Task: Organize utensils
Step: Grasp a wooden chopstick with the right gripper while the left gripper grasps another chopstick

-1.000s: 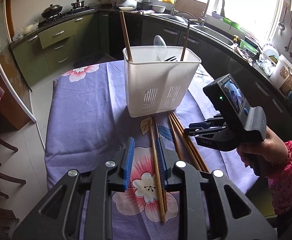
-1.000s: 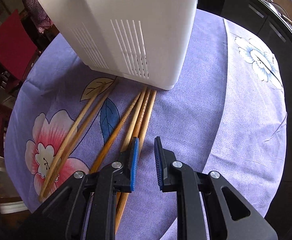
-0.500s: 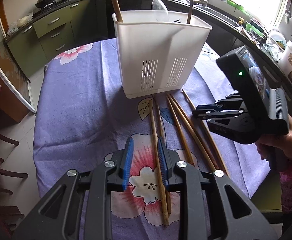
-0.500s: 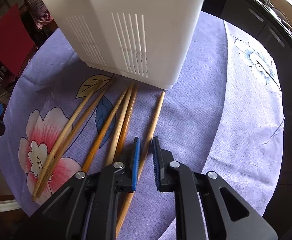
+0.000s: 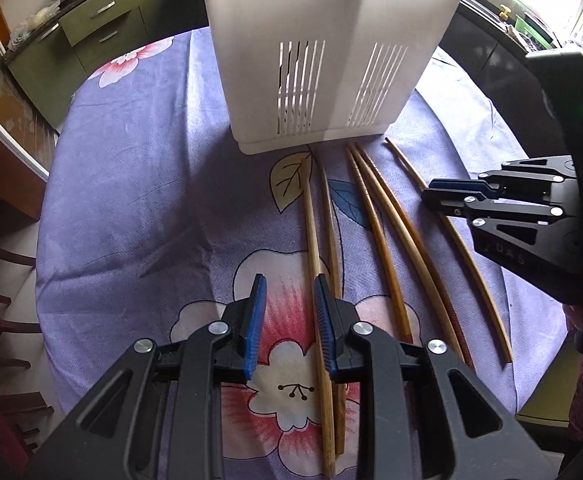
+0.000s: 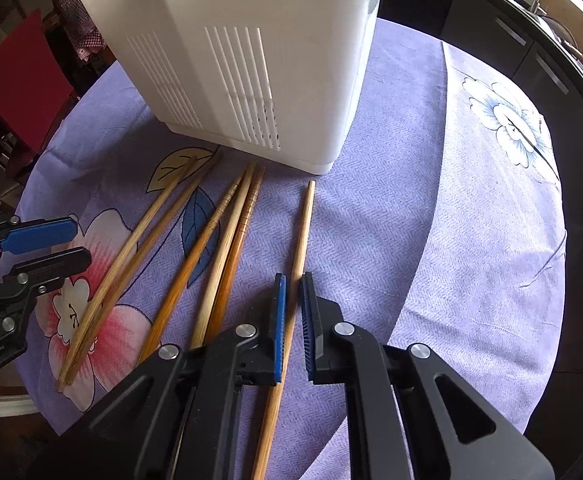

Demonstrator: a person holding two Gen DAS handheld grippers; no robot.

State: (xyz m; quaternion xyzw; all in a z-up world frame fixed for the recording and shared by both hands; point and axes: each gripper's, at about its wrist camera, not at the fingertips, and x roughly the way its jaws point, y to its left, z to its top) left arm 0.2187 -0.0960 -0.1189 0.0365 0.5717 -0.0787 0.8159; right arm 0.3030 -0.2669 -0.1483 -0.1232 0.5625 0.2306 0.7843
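Note:
Several wooden chopsticks lie on the purple flowered tablecloth in front of a white slotted utensil holder (image 5: 331, 52), which also shows in the right wrist view (image 6: 251, 56). My left gripper (image 5: 289, 320) is open and low over the cloth, with a pair of chopsticks (image 5: 319, 256) lying along its right finger. My right gripper (image 6: 291, 320) is open by a narrow gap, and a single chopstick (image 6: 301, 240) runs between its fingers on the cloth. The right gripper also shows in the left wrist view (image 5: 447, 200).
Three more chopsticks (image 6: 219, 252) lie between the two grippers. The round table's edge (image 6: 563, 240) drops off at the right. Kitchen cabinets (image 5: 103, 28) stand behind and a red chair (image 6: 19, 80) is by the table.
Both grippers have moved closer to the holder and lower to the cloth. One chopstick has been separated to the right of its bundle, and the right gripper's fingers now straddle it.

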